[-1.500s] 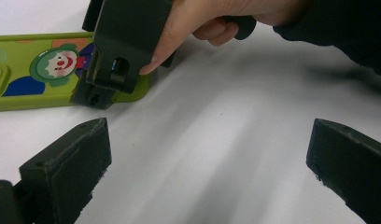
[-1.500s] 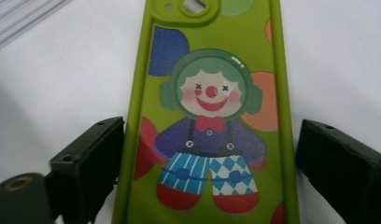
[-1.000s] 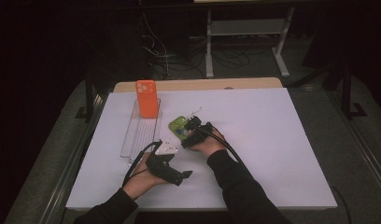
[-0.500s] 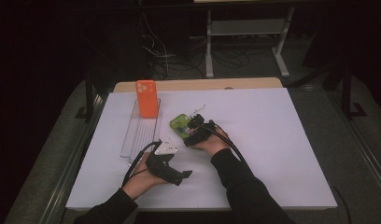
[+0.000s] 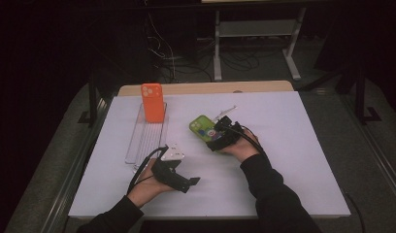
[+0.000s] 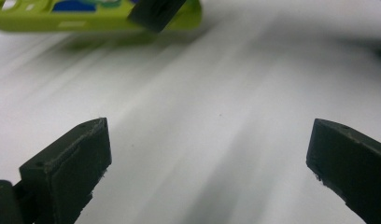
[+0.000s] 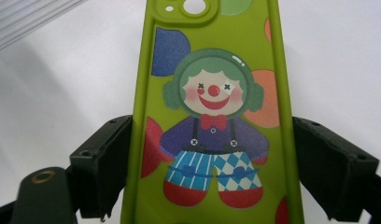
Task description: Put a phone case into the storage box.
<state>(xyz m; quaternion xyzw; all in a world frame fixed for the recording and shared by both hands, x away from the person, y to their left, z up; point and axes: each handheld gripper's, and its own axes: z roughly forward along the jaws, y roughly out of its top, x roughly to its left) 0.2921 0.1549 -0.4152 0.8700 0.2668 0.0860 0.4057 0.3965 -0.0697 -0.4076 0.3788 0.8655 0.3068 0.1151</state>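
The right tool has its two black jaws pressed against the long edges of a green phone case, one jaw on each side, so the case sits gripped between them. In the right gripper view the case runs straight ahead from the jaws, its printed side up: a clown with green hair, a red bow tie and blue checked trousers, with the camera cut-out at the far end. In the high view the same green phone case lies just ahead of that tool and to its left, low over the white tabletop; whether it rests on the surface cannot be told.

The left tool lies nearer the person, held low over the tabletop, its jaws spread wide with nothing between them. In the left gripper view the green case crosses the far end, well ahead of the open jaws, with one jaw of the right tool dark against its edge.

Farther off, ahead and to the left of the left tool, an orange phone case stands upright at the far end of a clear plastic tray
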